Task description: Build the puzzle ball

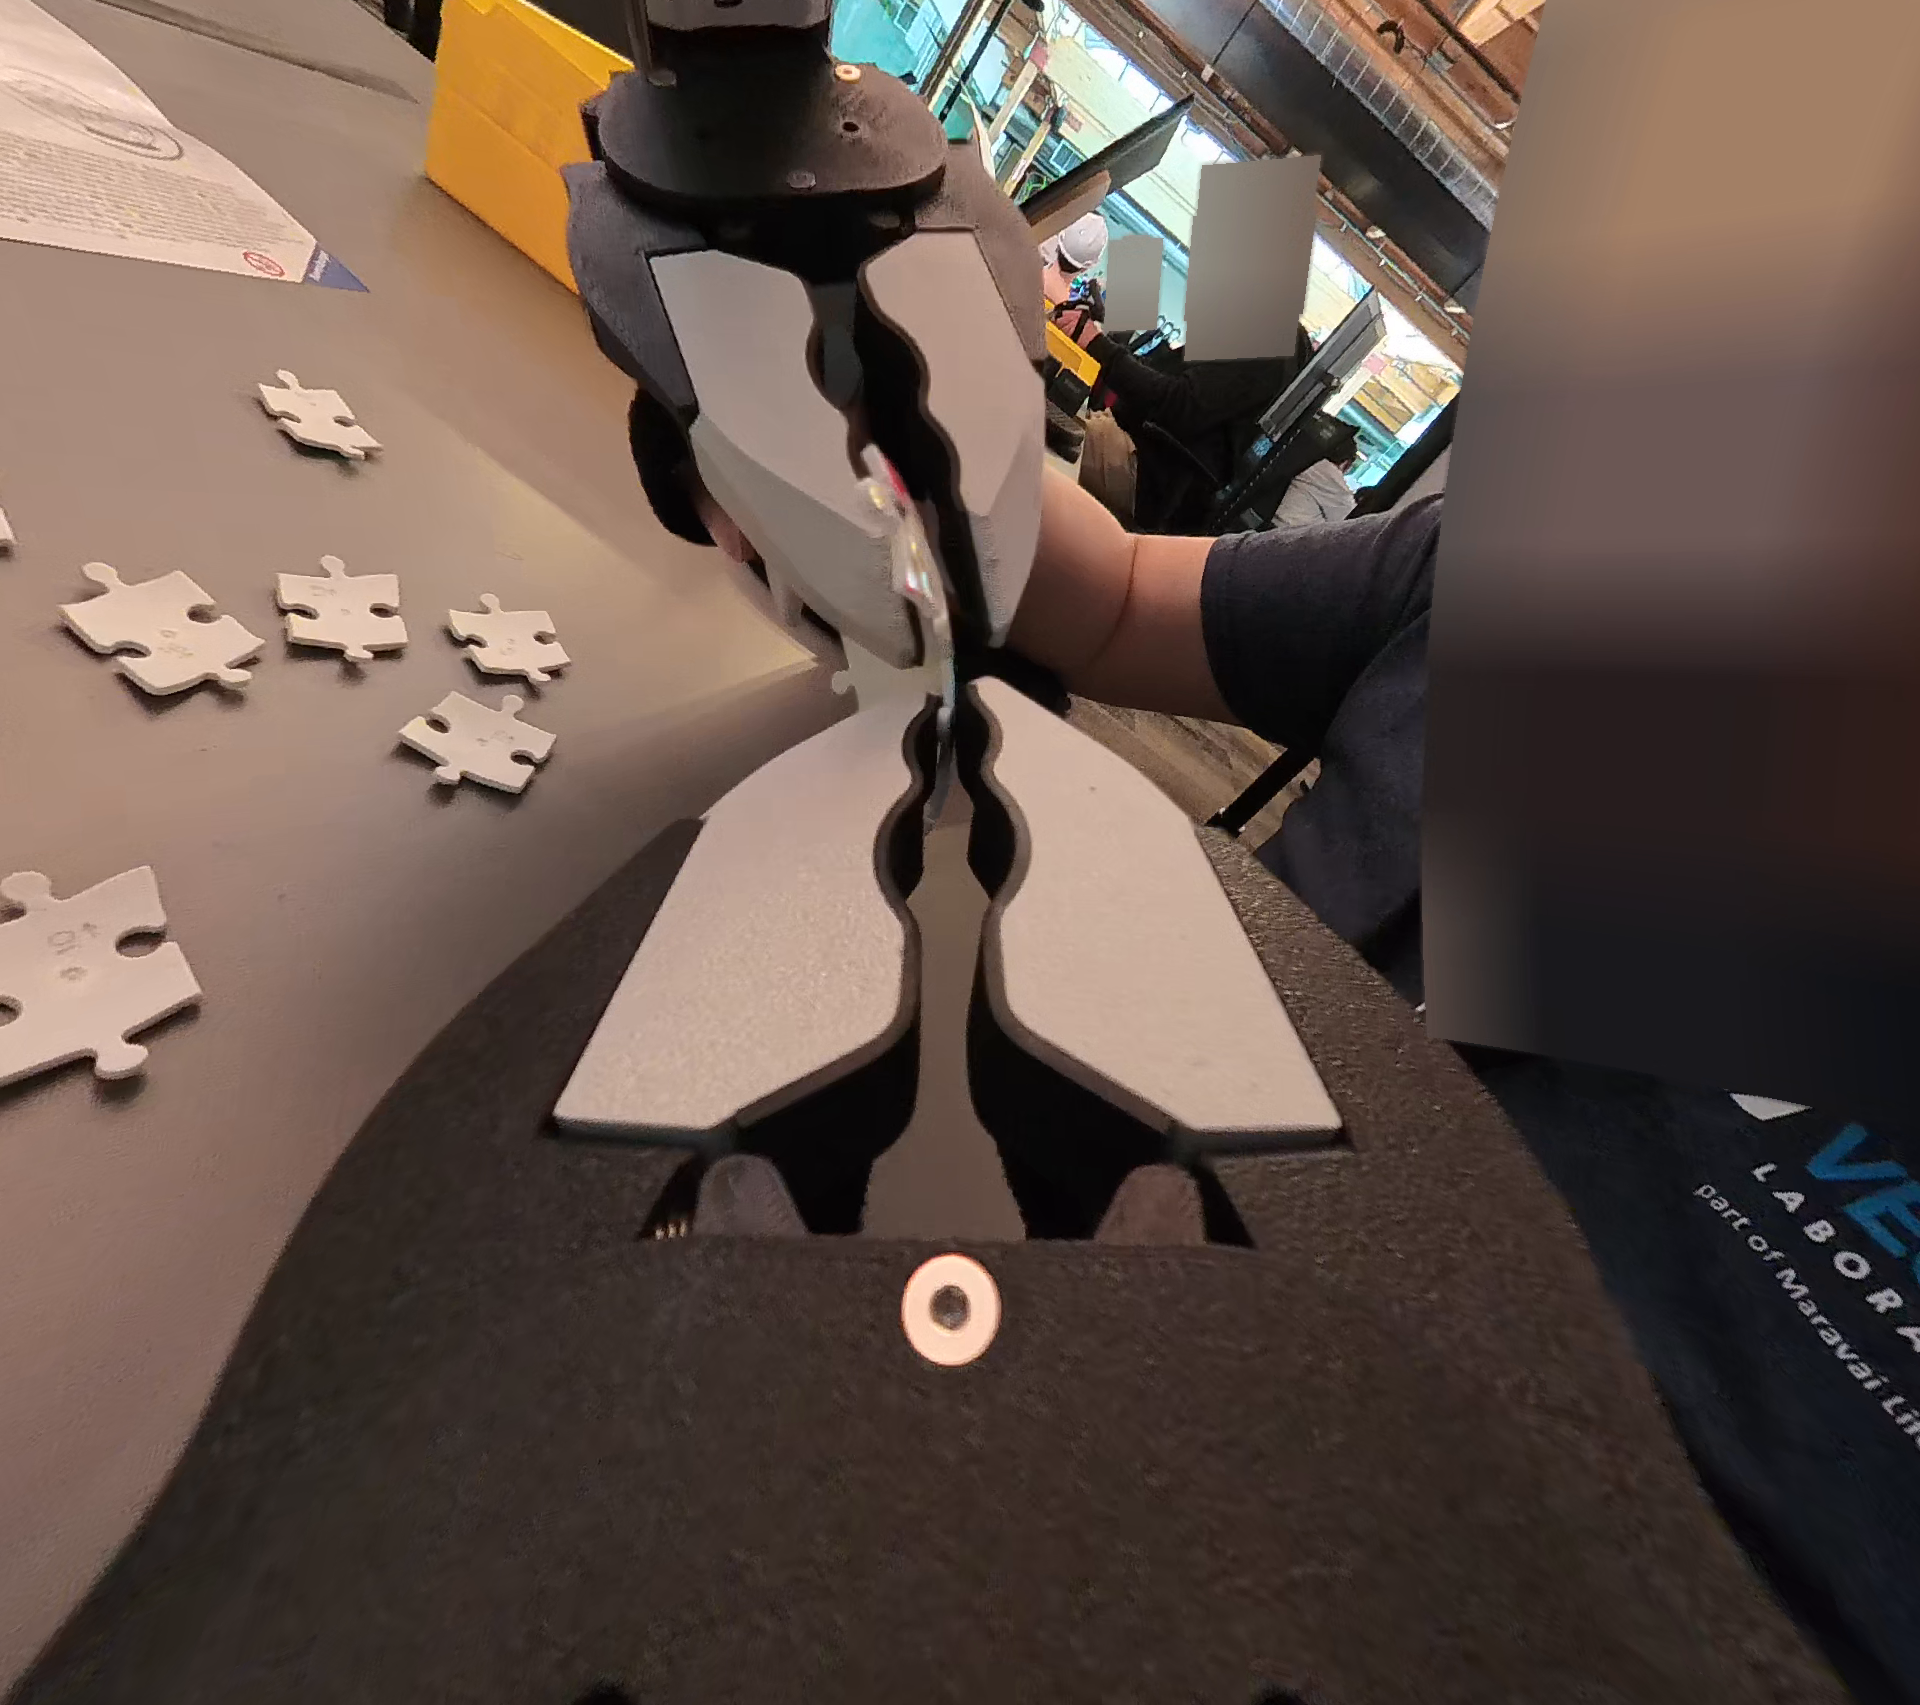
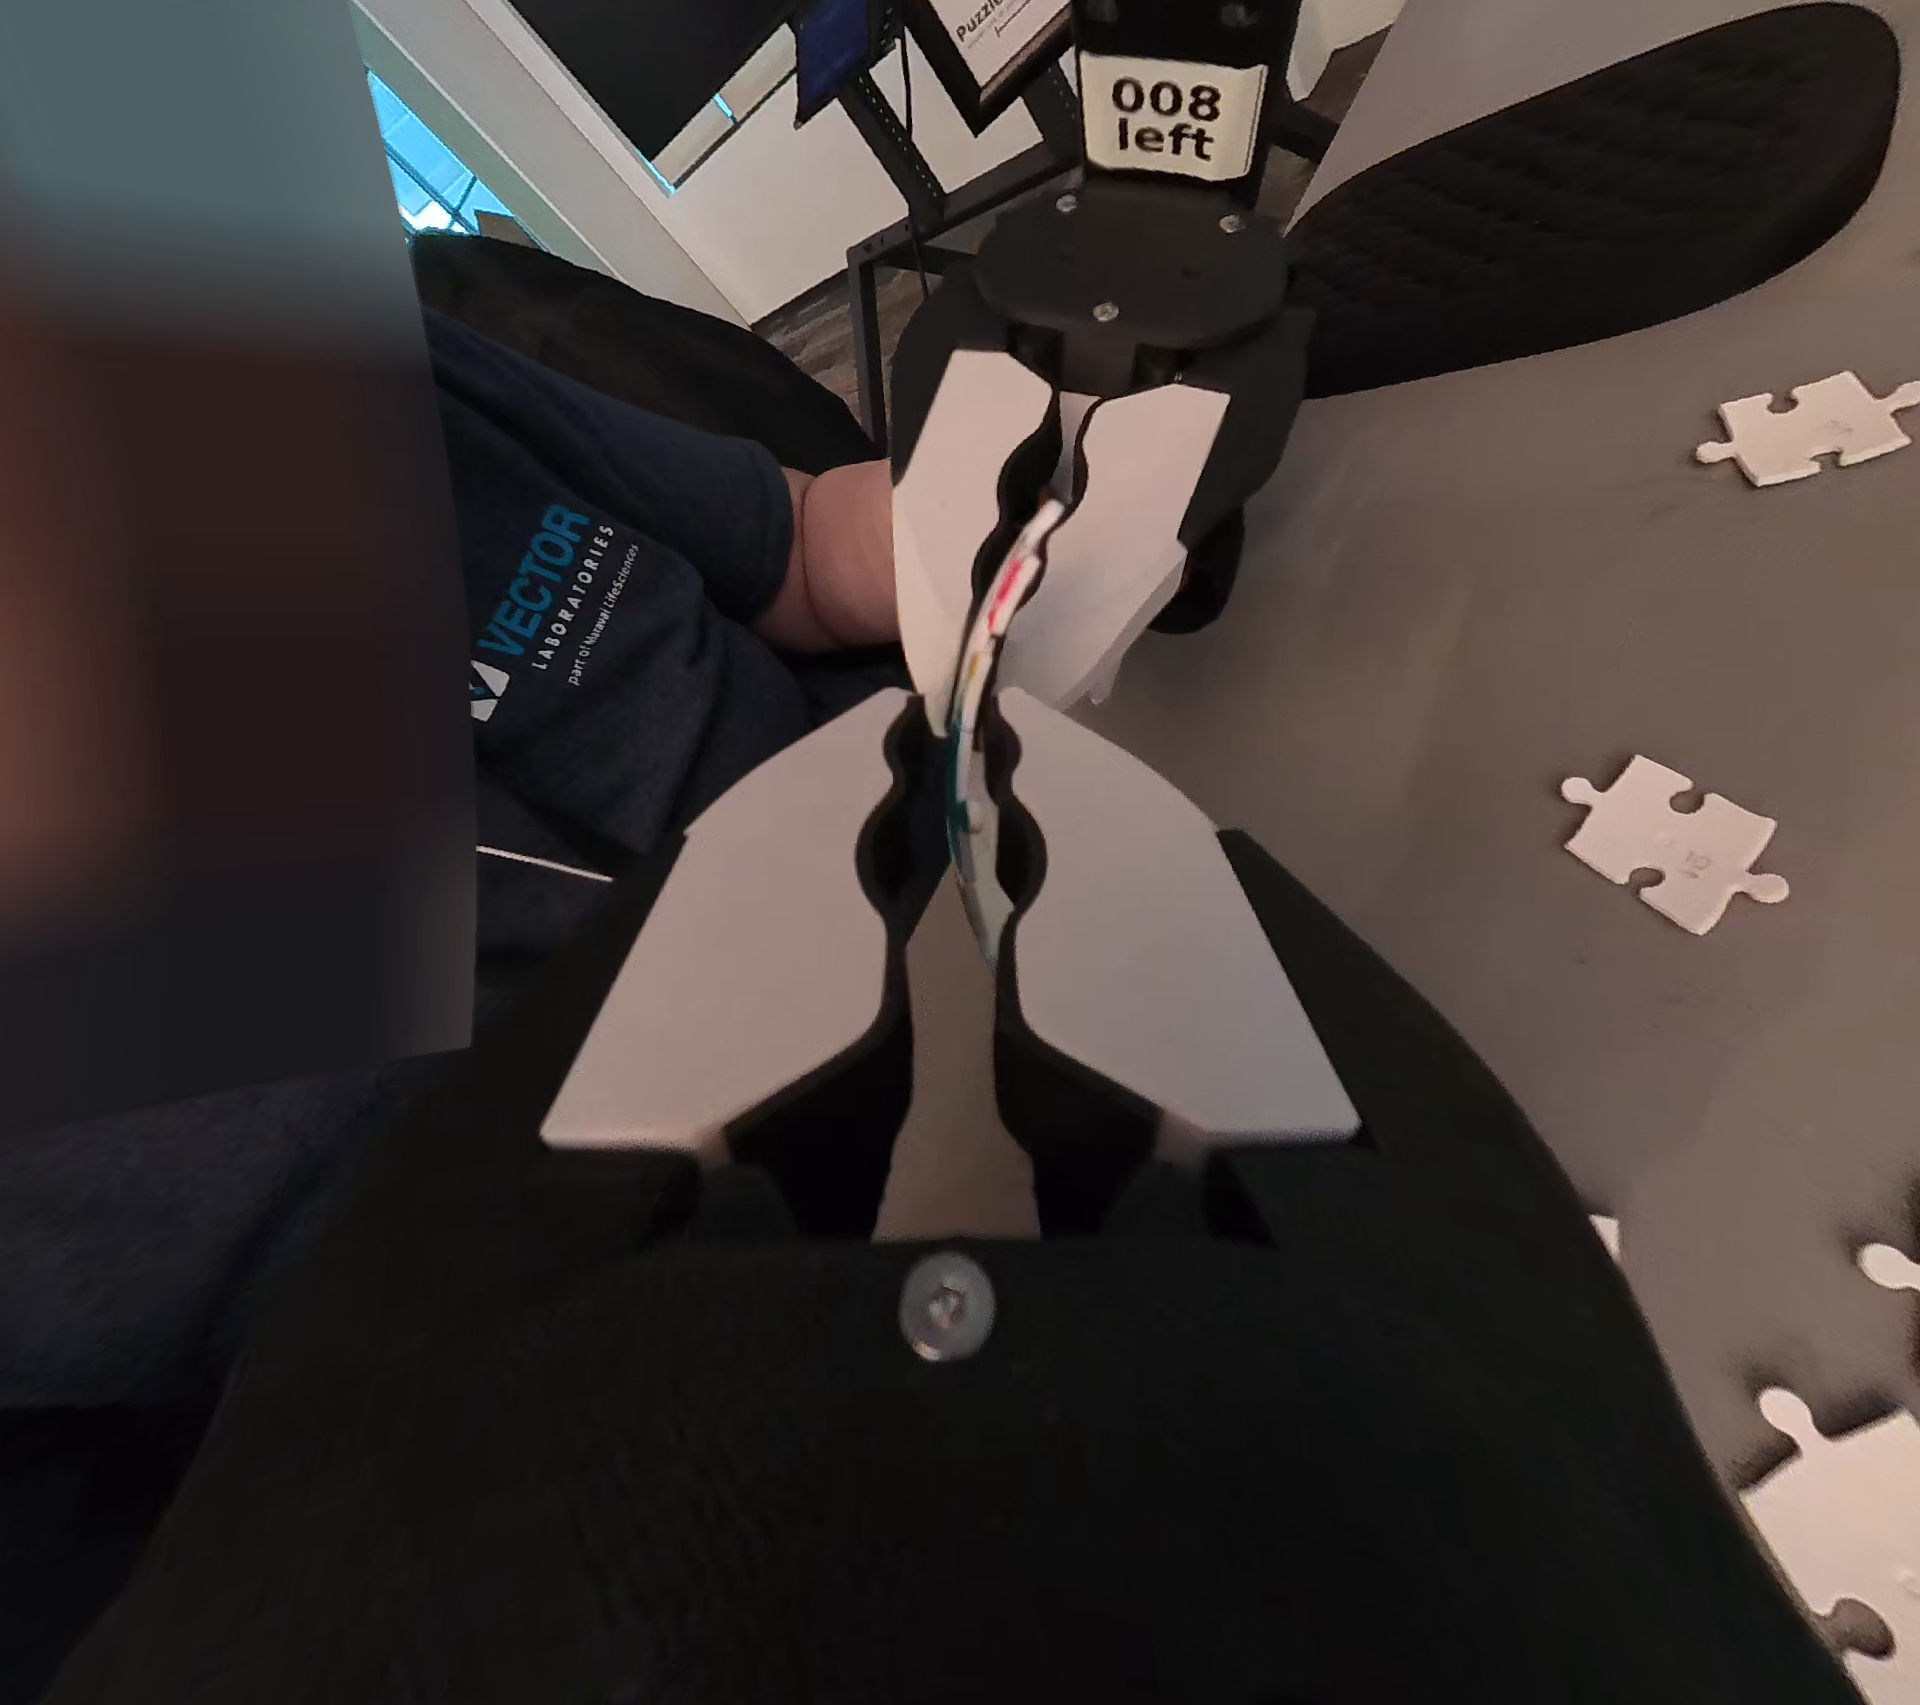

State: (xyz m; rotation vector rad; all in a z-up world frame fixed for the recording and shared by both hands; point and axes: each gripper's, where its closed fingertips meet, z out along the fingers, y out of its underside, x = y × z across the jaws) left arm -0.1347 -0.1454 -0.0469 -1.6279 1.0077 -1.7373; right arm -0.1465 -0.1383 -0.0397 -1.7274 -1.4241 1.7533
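Meeting tip to tip off the table edge [image 1: 800,668], left claw [image 1: 948,746] and right claw [image 2: 961,756], each pinched on a puzzle piece [image 2: 977,834].

Two thin, curved plastic puzzle pieces with colourful printed faces are held edge-on above the grey table [image 1: 436,824] — one [image 1: 902,549] pinched in the right gripper [image 1: 940,647], the other [image 2: 975,834] pinched in the left gripper [image 1: 945,720] — and their ends meet where the two sets of fingertips come together. The rest of the puzzle ball's pieces lie flat and loose on the table, plain white backs up, each with knobs and notches: a cluster of white jigsaw-shaped pieces [image 1: 343,611] to one side, well apart from the held pair.
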